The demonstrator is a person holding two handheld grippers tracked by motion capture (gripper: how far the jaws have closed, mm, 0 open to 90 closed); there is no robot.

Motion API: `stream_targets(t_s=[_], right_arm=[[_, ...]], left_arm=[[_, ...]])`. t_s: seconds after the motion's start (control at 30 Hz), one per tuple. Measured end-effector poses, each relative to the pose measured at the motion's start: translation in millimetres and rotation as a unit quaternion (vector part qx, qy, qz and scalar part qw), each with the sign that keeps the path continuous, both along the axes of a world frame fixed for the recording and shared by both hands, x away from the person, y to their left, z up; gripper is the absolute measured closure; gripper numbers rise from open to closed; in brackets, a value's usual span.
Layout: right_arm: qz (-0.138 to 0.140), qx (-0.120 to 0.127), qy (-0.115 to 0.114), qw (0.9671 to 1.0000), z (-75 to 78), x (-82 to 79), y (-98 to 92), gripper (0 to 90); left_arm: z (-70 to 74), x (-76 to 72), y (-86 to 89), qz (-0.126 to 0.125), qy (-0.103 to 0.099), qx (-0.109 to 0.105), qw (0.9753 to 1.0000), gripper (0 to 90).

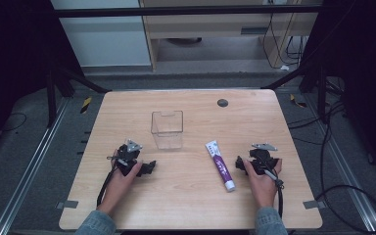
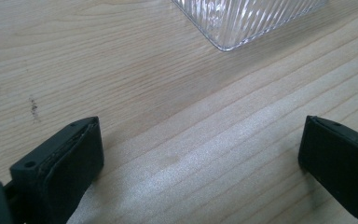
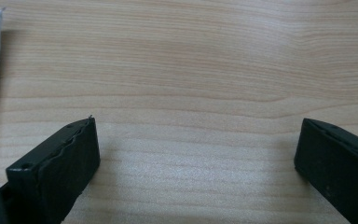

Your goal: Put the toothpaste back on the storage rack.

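Okay, my right gripper (image 1: 241,165) sits wide open just right of the tube (image 1: 220,165), which runs lengthwise away from me; left gripper (image 1: 147,168) also wide, empty.

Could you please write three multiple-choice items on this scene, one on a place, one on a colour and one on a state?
1. Where does the toothpaste tube lie?
A. inside the container
B. on the table, just left of the right gripper
C. beside the left gripper

2. What colour is the tube's printed band?
A. purple
B. green
C. red

3. How is the clear plastic container?
A. tipped over
B. filled with tubes
C. upright and empty

Answers: 1 B, the high view shows it flat on the wood by that gripper. 2 A, a purple band runs along the white tube. 3 C, it stands open-topped with nothing inside.
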State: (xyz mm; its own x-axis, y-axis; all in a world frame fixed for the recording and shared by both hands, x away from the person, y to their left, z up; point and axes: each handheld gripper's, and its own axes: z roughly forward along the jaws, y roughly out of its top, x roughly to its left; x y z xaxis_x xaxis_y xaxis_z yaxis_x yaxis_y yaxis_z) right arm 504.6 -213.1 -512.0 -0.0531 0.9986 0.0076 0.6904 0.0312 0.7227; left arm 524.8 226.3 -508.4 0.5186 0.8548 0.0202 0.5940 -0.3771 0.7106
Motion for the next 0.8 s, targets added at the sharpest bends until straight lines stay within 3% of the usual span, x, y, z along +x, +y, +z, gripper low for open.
stream_targets(t_s=[0.23, 0.4, 0.6, 0.8], right_arm=[[0.03, 0.004, 0.005, 0.9995, 5.0, -7.0, -5.1, 6.8], [0.066, -0.01, 0.004, 0.9978, 27.2, -27.7, -4.1, 15.2], [0.11, -0.021, 0.002, 0.9937, 48.9, -42.4, 5.8, 22.6], [0.147, -0.019, 0.013, 0.9889, 66.5, -44.4, 21.2, 28.9]], left_arm=[[-0.1, 0.0, -0.2, 0.001, 0.0, -0.001, 1.0, 0.0], [-0.1, 0.1, -0.2, 0.001, 0.0, -0.001, 1.0, 0.0], [-0.1, 0.2, -0.2, 0.001, 0.0, -0.001, 1.0, 0.0], [-0.1, 0.2, -0.2, 0.001, 0.0, -0.001, 1.0, 0.0]])
